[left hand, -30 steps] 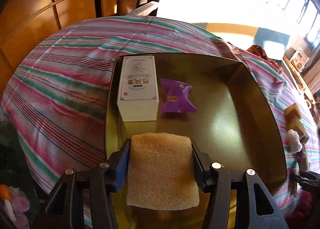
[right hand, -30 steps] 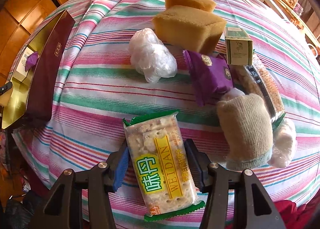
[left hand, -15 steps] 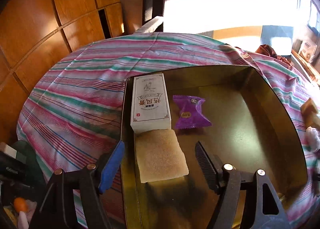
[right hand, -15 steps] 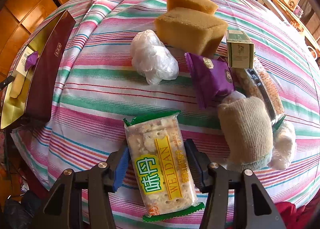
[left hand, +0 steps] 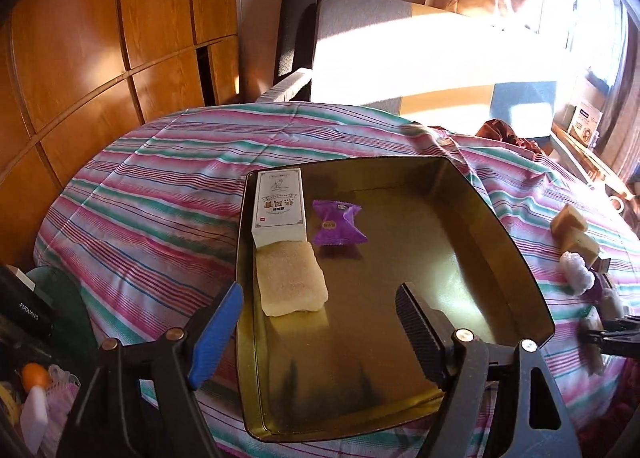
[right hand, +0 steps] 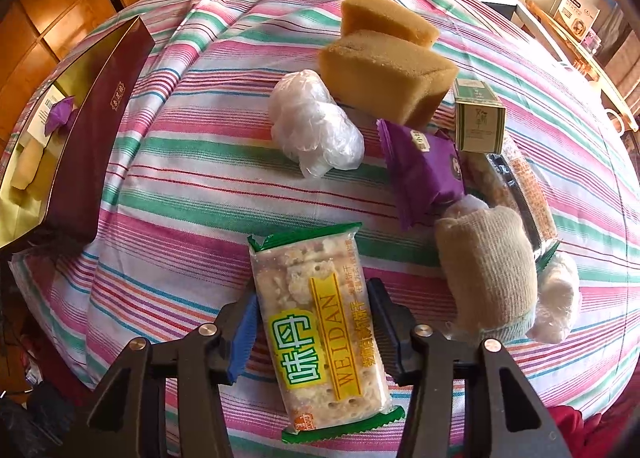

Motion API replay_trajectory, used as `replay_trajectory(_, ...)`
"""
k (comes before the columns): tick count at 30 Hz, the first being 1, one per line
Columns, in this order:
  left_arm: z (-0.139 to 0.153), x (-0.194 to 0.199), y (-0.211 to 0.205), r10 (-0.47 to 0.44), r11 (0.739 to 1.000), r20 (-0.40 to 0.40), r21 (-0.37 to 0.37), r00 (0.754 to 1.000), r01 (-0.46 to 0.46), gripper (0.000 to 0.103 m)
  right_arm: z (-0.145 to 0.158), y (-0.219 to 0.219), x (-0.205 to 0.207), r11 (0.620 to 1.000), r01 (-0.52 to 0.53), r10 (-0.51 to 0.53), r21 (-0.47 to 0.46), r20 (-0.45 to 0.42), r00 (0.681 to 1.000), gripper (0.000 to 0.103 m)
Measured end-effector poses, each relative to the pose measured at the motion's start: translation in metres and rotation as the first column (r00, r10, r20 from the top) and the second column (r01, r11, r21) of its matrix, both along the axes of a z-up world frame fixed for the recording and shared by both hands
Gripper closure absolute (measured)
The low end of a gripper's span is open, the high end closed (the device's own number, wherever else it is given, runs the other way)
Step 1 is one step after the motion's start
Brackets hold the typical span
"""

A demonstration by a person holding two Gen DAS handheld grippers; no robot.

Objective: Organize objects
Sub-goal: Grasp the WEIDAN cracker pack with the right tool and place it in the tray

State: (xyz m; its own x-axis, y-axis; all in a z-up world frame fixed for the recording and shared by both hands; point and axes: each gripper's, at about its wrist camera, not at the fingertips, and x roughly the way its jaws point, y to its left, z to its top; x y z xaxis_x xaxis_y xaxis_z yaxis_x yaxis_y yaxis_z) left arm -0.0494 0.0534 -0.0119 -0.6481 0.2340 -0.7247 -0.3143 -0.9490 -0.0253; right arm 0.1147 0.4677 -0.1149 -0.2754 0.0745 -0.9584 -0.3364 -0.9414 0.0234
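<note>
A: Which piece is up next, and who has it?

B: The cracker packet [right hand: 320, 322]. It lies on the striped bedspread [right hand: 192, 177] near its front edge, directly between the fingers of the right gripper [right hand: 312, 332]. Its long axis runs along the gripper's pointing line, away from the camera, so the pads bear on its two long sides.

A: Gripped?

B: The jaws have just been closing, and both pads now look pressed against the wrapper. I'd judge it held, though lightly.

A: And the left?

B: The left gripper [left hand: 316, 322] has jaws that have just been opening; they stand wide with nothing between them. The yellow sponge [left hand: 290, 278] lies flat in the gold tin box [left hand: 516, 258], along the left wall, its far end touching the white carton [left hand: 280, 207]. A purple sachet [left hand: 336, 223] lies just beside the carton.

A: So which way must the packet travel?

B: In the right wrist view the tin sits at the bedspread's left edge, well apart from the packet. The carry goes leftward across the cloth. The tin's right half is bare, so that seems the likely spot.
</note>
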Motion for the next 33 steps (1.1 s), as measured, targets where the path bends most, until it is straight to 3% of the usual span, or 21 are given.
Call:
replay_trajectory(9, 0.000, 0.007, -0.006, 0.002, 1.000, 0.002, 0.020, 1.000, -0.002, 0.024, 0.028, 0.020, 0.000, 0.996, 0.071, -0.077, -0.062, -0.103, 0.992, 0.052)
replay_trajectory(11, -0.002, 0.008, -0.010, 0.007, 1.000, 0.009, 0.028, 1.000, -0.007, 0.024, 0.039, -0.001, 0.001, 0.995, 0.066, -0.076, -0.073, -0.140, 0.987, 0.052)
replay_trajectory(12, -0.003, 0.008, -0.011, 0.011, 0.999, 0.012, 0.030, 1.000, -0.011, 0.024, 0.046, -0.009, -0.021, 0.996, 0.058, -0.069, -0.071, -0.159, 0.985, 0.053)
replay_trajectory(14, -0.005, 0.008, -0.016, 0.020, 0.999, 0.017, 0.036, 1.000, -0.020, 0.024, 0.072, -0.068, -0.033, 0.997, 0.038, -0.050, -0.067, -0.199, 0.979, 0.053)
replay_trajectory(23, -0.009, 0.010, -0.051, 0.097, 0.994, 0.032, 0.052, 0.995, -0.098, 0.024, 0.127, -0.120, -0.074, 0.995, -0.088, 0.069, -0.042, -0.330, 0.942, 0.053)
replay_trajectory(29, -0.011, 0.013, -0.070, 0.141, 0.988, 0.038, 0.057, 0.989, -0.143, 0.024, 0.138, -0.164, -0.112, 0.978, -0.193, 0.152, -0.075, -0.374, 0.915, 0.053)
replay_trajectory(33, -0.013, 0.014, -0.080, 0.159, 0.985, 0.044, 0.063, 0.986, -0.162, 0.024, 0.127, -0.200, -0.145, 0.960, -0.259, 0.204, -0.109, -0.364, 0.909, 0.053)
